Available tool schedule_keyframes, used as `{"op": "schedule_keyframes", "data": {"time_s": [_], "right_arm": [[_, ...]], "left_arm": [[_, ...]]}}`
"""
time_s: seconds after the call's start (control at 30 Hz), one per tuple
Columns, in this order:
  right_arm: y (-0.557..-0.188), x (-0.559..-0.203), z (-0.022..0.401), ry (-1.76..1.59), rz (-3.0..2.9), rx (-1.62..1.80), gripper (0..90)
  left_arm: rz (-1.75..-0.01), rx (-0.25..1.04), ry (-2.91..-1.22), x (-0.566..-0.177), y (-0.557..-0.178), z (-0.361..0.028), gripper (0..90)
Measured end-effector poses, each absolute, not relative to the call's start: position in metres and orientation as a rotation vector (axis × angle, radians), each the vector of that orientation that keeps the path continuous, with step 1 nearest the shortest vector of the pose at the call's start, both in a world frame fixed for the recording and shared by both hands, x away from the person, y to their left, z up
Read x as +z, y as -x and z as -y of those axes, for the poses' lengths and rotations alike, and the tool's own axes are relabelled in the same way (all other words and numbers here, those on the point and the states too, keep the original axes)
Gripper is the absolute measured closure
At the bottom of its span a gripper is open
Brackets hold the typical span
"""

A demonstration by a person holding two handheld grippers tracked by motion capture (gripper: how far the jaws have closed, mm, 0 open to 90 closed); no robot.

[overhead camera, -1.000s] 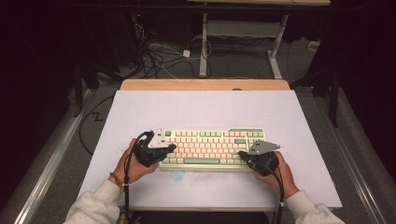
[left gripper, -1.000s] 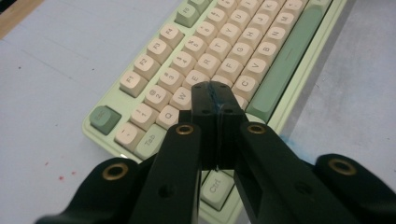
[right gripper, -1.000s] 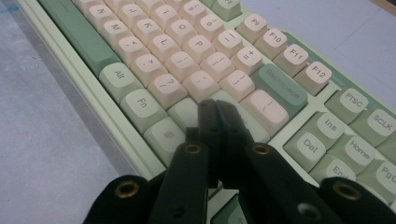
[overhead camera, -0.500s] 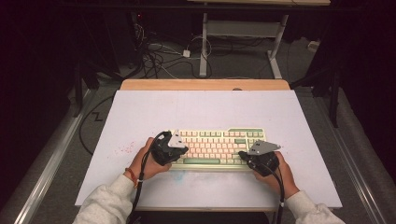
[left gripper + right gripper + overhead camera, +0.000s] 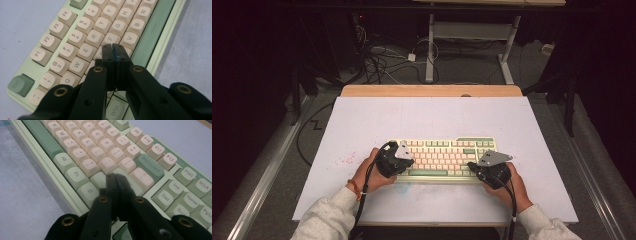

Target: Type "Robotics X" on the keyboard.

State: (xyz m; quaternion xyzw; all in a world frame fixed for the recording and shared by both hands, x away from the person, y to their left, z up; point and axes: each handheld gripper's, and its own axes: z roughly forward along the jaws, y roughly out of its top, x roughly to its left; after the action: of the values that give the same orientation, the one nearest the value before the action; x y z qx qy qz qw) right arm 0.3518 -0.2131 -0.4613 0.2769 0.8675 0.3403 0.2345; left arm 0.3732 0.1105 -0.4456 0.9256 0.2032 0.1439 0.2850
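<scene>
A pale green keyboard [image 5: 444, 159] with cream keys lies flat on the white table [image 5: 432, 120], near its front edge. The left gripper [image 5: 112, 46] hovers over the left-hand letter keys, jaws clenched together on nothing. The right gripper [image 5: 115, 176] sits above the right-hand keys, likewise pressed closed and empty.

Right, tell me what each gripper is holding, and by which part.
Nothing is held. The left gripper and the right gripper are both shut with nothing between the jaws, tips poised over the keyboard keys.
</scene>
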Motion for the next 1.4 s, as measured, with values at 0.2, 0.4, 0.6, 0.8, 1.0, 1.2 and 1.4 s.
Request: {"op": "schedule_keyframes", "data": {"time_s": [0.2, 0.4, 0.6, 0.8, 1.0, 1.2, 1.4], "right_arm": [[-0.352, -0.461, 0.213, -0.759, -2.38, 0.934, 89.9], [-0.351, -0.461, 0.213, -0.758, -2.379, 0.931, 89.9], [-0.351, -0.461, 0.213, -0.76, -2.379, 0.93, 89.9], [-0.351, -0.461, 0.213, -0.759, -2.38, 0.927, 89.9], [-0.351, -0.461, 0.213, -0.756, -2.379, 0.926, 89.9], [-0.351, -0.461, 0.212, -0.756, -2.38, 0.925, 89.9], [-0.351, -0.461, 0.212, -0.757, -2.381, 0.924, 89.9]], "left_arm": [[-0.547, 0.398, -2.456, -0.44, -0.373, -0.115, 85.7], [-0.544, 0.406, -2.466, -0.441, -0.372, -0.114, 85.4], [-0.543, 0.409, -2.471, -0.44, -0.372, -0.115, 85.5], [-0.529, 0.403, -2.521, -0.45, -0.371, -0.107, 87.1], [-0.52, 0.434, -2.502, -0.444, -0.368, -0.108, 85.6], [-0.533, 0.443, -2.483, -0.44, -0.369, -0.112, 85.5], [-0.539, 0.449, -2.462, -0.439, -0.369, -0.114, 84.3]]}}
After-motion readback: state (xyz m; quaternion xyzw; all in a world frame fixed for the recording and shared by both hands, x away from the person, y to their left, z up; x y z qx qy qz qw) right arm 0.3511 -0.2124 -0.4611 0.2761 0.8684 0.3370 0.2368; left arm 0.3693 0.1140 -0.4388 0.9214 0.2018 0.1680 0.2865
